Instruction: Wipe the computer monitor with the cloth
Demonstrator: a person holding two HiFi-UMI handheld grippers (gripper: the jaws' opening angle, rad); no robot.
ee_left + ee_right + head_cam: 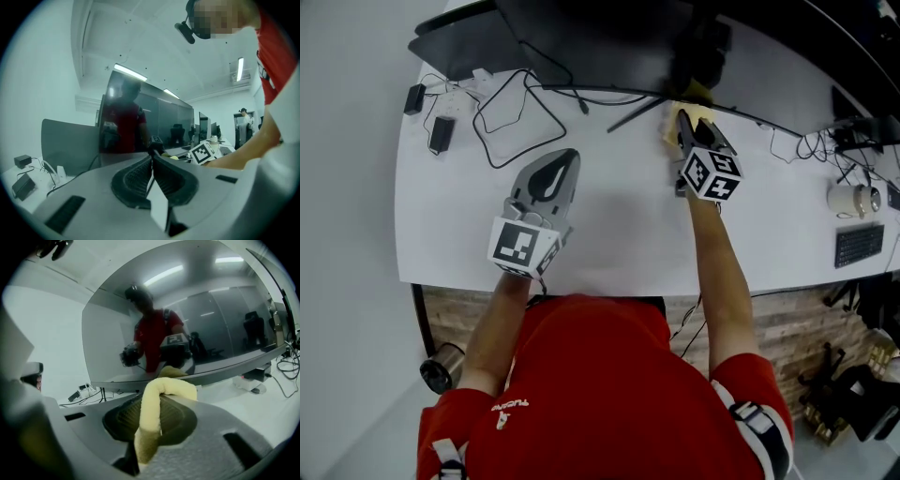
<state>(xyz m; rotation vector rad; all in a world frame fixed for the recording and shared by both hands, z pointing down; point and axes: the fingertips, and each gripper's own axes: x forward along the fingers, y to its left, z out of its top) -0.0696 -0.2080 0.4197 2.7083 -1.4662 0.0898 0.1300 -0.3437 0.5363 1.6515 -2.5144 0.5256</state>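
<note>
A wide dark monitor [609,42] stands at the back of the white desk [619,234]; its screen [187,329] fills the right gripper view and reflects the person. My right gripper [692,127] is shut on a pale yellow cloth [157,408], held just below the screen's bottom edge; the cloth [680,120] shows beside the jaws in the head view. My left gripper [555,176] hovers over the desk to the left, jaws shut with nothing between them. In the left gripper view, the left gripper [151,157] points toward the monitor [145,119].
Black cables [520,112] and small adapters [441,133] lie on the desk's back left. A mug [851,199] and keyboard [859,246] sit at the far right. A metal flask [442,366] stands on the floor at left.
</note>
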